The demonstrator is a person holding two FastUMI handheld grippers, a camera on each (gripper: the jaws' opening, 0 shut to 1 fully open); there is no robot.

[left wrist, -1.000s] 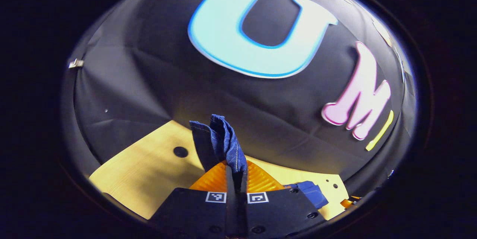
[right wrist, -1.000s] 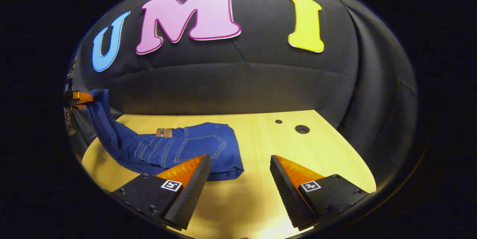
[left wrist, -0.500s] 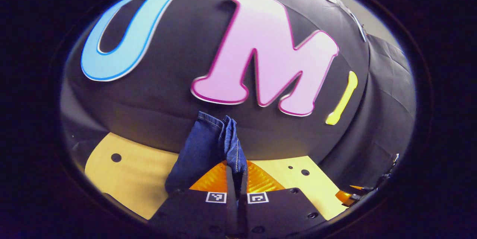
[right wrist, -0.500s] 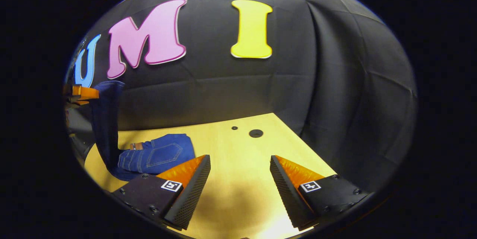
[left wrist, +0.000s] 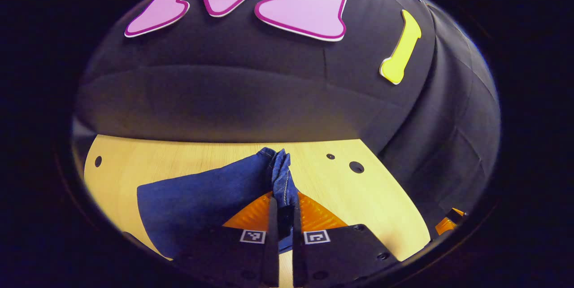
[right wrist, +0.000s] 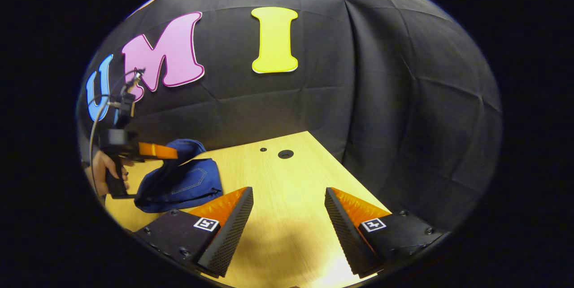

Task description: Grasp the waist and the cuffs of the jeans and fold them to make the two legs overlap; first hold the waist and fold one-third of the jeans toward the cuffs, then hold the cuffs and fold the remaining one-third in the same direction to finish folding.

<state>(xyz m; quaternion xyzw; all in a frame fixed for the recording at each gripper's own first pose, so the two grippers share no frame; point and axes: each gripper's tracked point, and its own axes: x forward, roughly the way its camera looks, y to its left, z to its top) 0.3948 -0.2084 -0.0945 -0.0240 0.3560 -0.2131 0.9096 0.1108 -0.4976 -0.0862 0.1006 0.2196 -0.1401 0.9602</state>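
Dark blue jeans lie folded on the light wooden table. My left gripper is shut on their cuff end, which stands bunched just beyond the fingertips, low over the table. In the right gripper view the jeans form a folded heap at the left, and the left gripper, held by a hand, carries the cuffs over that heap. My right gripper is open above bare table, to the right of the jeans, with nothing between its fingers.
The table has a round hole and a smaller one near its far edge by the black cloth wall. The same holes lie right of the cuffs in the left gripper view. A cable hangs from the left gripper.
My left gripper has swung to the right and come down with the cuffs, laying the leg over the folded part. My right gripper has turned to the right, staying open.
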